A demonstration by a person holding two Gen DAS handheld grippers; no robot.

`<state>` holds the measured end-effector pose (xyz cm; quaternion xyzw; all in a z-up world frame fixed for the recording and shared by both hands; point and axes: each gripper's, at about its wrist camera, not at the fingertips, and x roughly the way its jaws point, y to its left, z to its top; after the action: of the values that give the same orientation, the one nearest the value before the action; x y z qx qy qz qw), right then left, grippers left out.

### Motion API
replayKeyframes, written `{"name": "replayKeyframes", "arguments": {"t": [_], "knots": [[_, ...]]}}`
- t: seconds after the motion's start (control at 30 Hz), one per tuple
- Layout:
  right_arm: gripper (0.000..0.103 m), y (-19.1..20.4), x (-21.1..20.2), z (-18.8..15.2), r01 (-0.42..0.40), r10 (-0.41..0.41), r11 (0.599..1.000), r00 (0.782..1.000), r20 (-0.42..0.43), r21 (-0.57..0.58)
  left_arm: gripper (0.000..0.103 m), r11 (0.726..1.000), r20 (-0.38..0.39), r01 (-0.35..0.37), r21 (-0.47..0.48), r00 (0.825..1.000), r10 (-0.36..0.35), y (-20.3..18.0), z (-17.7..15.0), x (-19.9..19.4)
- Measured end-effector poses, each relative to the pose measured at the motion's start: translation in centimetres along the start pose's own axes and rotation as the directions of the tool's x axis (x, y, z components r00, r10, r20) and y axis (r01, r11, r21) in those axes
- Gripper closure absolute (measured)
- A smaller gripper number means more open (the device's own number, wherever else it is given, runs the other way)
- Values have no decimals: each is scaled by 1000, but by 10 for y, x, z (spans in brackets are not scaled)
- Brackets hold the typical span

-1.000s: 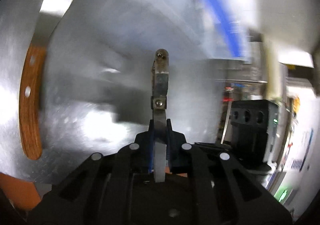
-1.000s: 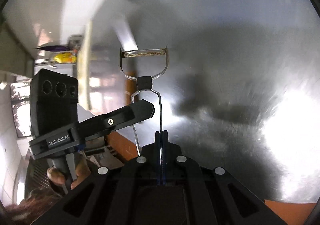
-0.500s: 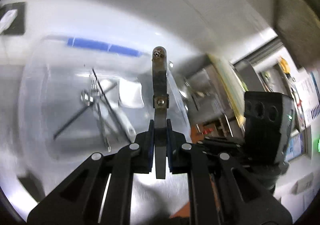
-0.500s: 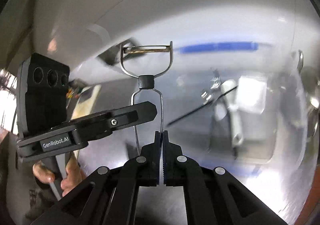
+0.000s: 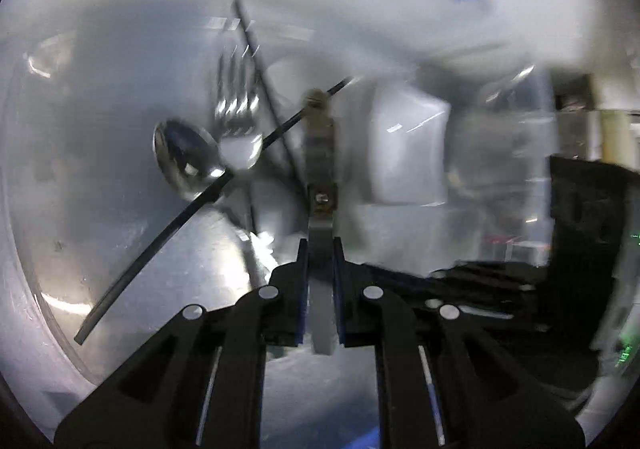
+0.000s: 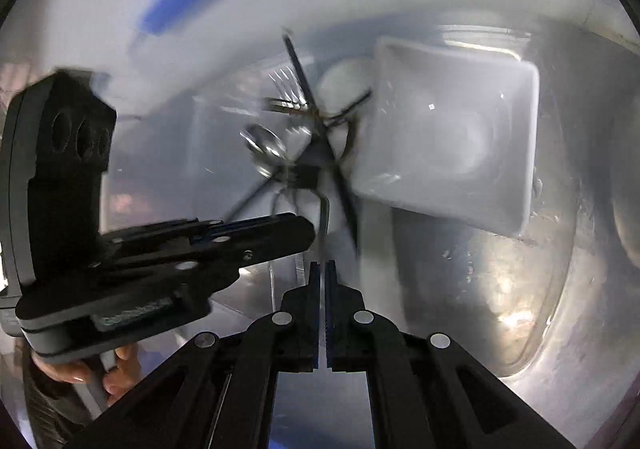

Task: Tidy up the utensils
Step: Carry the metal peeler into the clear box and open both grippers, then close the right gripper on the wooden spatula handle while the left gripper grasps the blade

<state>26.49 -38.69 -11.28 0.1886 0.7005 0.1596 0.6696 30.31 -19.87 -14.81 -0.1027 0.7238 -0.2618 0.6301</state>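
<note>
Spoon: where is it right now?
Left wrist view, left of centre: the spoon lies in the clear bin, bowl beside the fork, a black chopstick crossing it, left of the white dish.

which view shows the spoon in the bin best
The left wrist view: the spoon lies large and fairly sharp beside the fork, its bowl fully visible under a crossing black chopstick. In the right wrist view the spoon is small, blurred and partly behind the held peeler.

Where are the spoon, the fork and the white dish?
spoon (image 5: 186,155): left wrist view, on its shiny bowl.
fork (image 5: 236,105): left wrist view, on its tines.
white dish (image 6: 448,137): right wrist view, on its inside.
</note>
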Motion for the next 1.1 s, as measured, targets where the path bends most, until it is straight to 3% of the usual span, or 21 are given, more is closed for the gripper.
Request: {"name": "replayKeyframes", "arguments": {"t": [0.03, 0.1, 0.13, 0.17, 0.2, 0.23, 0.3, 0.37, 0.43, 0.5, 0.53, 0.57, 0.63, 0.7, 0.77, 0.87, 0.97, 1.1], "knots": [[99, 0, 2, -1, 41, -41, 999, 999, -9, -15, 92, 1000, -18, -5, 0, 1000, 5, -3, -1, 3], [99, 2, -5, -6, 47, -47, 999, 999, 6, -27, 88, 997, -3, -55, 52, 998, 55, -10, -2, -2], [99, 4, -17, -11, 40, -39, 999, 998, 39, -32, 72, 992, 27, -92, 88, 996, 90, -18, -4, -9], [96, 7, -30, -17, 42, -39, 998, 996, 79, -40, 44, 987, 56, -112, 117, 993, 106, -26, -5, -18], [90, 10, -41, -25, 40, -34, 998, 993, 110, -47, 34, 982, 95, -125, 138, 989, 113, -33, -10, -31], [86, 17, -61, -36, 33, -22, 998, 986, 164, -61, 29, 976, 158, -144, 165, 980, 118, -40, -19, -51], [76, 31, -90, -60, 23, 2, 995, 969, 246, -101, 29, 969, 235, -144, 202, 967, 95, -51, -38, -85], [75, 56, -116, -96, 9, 46, 985, 947, 317, -170, 28, 963, 342, -110, 246, 939, 20, -55, -75, -134], [75, 87, -128, -135, -16, 108, 965, 934, 342, -260, 26, 954, 445, -71, 291, 893, -69, -45, -130, -184], [65, 113, -121, -166, -46, 161, 943, 929, 334, -329, 18, 953, 528, -53, 299, 841, -119, -25, -179, -218], [64, 131, -107, -182, -51, 174, 929, 934, 312, -366, 16, 956, 570, -64, 287, 813, -117, -10, -207, -231], [63, 145, -95, -192, -56, 179, 919, 940, 289, -390, 16, 961, 596, -80, 264, 797, -97, 6, -226, -238], [63, 176, -46, -218, -81, 178, 901, 965, 194, -427, 16, 980, 622, -114, 162, 783, -12, 49, -261, -240], [63, 204, 6, -228, -89, 147, 890, 984, 98, -446, 16, 992, 597, -110, 69, 801, 47, 87, -277, -229], [63, 227, 72, -241, -83, 87, 899, 996, -11, -430, 16, 996, 536, -73, -59, 839, 94, 143, -294, -209], [63, 245, 130, -252, -89, 45, 917, 992, -121, -389, 16, 976, 448, -41, -214, 884, 135, 205, -311, -168], [63, 256, 161, -262, -26, -36, 922, 988, -153, -385, 16, 973, 407, -7, -230, 908, 103, 231, -333, -142], [63, 266, 173, -267, 78, -132, 918, 985, -113, -389, 16, 977, 398, 6, -215, 914, 83, 241, -345, -129]]}}
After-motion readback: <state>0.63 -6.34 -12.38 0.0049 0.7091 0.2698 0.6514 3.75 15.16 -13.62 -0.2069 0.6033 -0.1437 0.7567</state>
